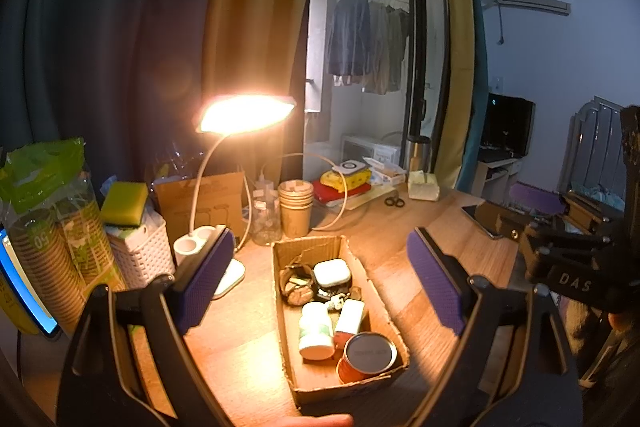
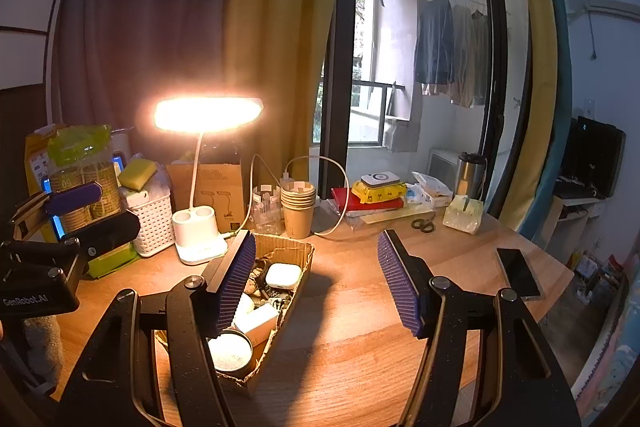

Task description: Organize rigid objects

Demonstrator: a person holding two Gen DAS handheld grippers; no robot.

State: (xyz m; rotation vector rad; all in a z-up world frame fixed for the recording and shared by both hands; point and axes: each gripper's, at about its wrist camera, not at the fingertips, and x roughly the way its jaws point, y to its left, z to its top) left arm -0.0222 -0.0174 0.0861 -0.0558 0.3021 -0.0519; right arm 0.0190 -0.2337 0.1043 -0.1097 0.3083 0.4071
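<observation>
Wood desk (image 2: 360, 327) under warm lamp light, most of its near half bare, so I read that as the working area, with the clutter pushed to the back edge by the curtains. Cardboard box (image 1: 384, 291) sits open-topped on the desk near the lamp (image 1: 248, 113), long side running away from me; I guess it's parked there because the light falls straight into it and both grippers can reach it. Small rigid items already lie inside: a red can (image 1: 366, 357) with a grey lid at the near end, a white bottle (image 1: 316, 331) lying on its side just beside it, a small white carton (image 1: 350, 315) touching both, a white rounded case (image 1: 331, 273) further back, and a dark tangle behind that which I can't resolve. Whether these were sorted in or are waiting to come out, I can't say from this; it fits either. My left gripper (image 1: 320, 279) hangs above the box, released, jaws spread wide with the box between them and nothing held. My right gripper (image 2: 316, 279) is also released and empty, jaws wide, hovering over bare wood just right of the box, one purple pad overlapping the box's rim in its own view. Loose candidates elsewhere: a phone (image 2: 520, 273) near the right edge, a stack of paper cups (image 2: 298, 205) behind the box, scissors (image 2: 423, 225) toward the back.
</observation>
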